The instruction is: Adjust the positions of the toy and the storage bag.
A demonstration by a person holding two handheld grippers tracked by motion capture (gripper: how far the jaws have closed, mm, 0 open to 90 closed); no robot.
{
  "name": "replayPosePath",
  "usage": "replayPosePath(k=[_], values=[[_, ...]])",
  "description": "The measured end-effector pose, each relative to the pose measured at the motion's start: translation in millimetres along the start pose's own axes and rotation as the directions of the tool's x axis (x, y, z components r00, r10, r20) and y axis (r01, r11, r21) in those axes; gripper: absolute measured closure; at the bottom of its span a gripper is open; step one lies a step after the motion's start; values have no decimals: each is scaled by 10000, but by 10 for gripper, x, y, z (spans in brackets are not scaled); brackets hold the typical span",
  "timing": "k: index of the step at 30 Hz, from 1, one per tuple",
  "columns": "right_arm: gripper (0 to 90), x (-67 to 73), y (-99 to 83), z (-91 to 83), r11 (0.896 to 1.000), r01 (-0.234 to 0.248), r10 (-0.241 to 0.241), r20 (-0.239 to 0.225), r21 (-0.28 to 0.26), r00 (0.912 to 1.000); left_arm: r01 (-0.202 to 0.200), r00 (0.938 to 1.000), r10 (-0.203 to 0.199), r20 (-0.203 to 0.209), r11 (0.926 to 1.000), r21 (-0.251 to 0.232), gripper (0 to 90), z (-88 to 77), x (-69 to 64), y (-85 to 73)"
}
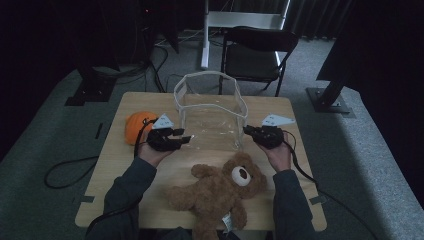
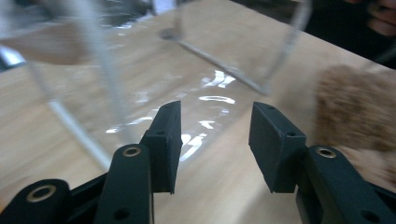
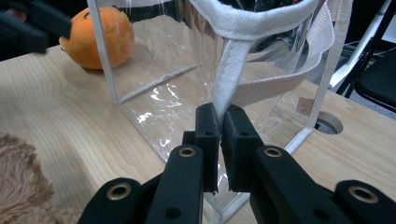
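Dim room with grey carpet, dark curtains and a black chair (image 1: 256,52) behind a wooden table (image 1: 125,165), which serves as the landmark. On the table, at its middle toward the far edge, stands a clear bag (image 1: 210,117) with white edging and a webbing strap (image 3: 224,88), upright and open at the top. A brown teddy bear (image 1: 217,195) lies on its back at the table's near edge, in front of the bag and apart from it. An orange plush ball (image 1: 136,126) rests near the table's left edge, beside the bag's left side.

Left gripper (image 2: 215,135), at the bag's near left corner: jaws apart with nothing between them, the bag's wall just ahead and the bear's fur off to one side. In the high view the left gripper (image 1: 184,139) sits just beside the bag, between the ball and the bear.

Right gripper (image 3: 220,123), at the bag's near right corner: jaws pressed together on the strap where it meets the clear wall. In the high view the right gripper (image 1: 248,130) touches the bag's right edge.
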State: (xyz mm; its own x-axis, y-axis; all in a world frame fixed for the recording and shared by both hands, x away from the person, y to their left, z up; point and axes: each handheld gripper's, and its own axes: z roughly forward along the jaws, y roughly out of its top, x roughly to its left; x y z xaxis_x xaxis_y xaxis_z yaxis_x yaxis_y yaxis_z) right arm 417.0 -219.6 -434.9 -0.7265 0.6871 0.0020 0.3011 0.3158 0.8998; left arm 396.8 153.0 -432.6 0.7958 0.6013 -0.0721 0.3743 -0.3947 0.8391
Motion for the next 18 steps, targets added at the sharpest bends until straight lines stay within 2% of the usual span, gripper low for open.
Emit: replayPosePath(k=[3,6,7,8,11,13,15,18], values=[[850,-2,0,-5,10000,13,-13,20,23,10000,-84,9976,75,681,9999,134,522,19,-120,-40],[850,-9,0,-6,10000,2,-2,6,27,10000,-57,9916,19,1296,9996,289,498,34,-198,-93],[850,-9,0,-6,10000,2,-2,6,27,10000,-57,9916,19,1296,9996,289,490,34,-198,-93],[851,-10,-1,-5,10000,6,-6,1,13,10000,-58,9841,-14,1775,9992,402,490,49,-250,-130],[849,-8,-1,-1,10000,-12,12,-7,-6,10000,-243,9739,93,2270,9977,634,466,92,-326,-165],[849,-9,1,3,10000,-8,8,-13,-6,10000,-397,9693,167,2454,9952,893,465,145,-371,-189],[848,-8,2,4,10000,10,-10,-15,4,10000,-530,9688,204,2468,9906,1261,468,218,-407,-225],[845,-8,1,4,10000,10,-10,-4,-7,10000,-636,9683,199,2491,9836,1685,553,299,-431,-280]])
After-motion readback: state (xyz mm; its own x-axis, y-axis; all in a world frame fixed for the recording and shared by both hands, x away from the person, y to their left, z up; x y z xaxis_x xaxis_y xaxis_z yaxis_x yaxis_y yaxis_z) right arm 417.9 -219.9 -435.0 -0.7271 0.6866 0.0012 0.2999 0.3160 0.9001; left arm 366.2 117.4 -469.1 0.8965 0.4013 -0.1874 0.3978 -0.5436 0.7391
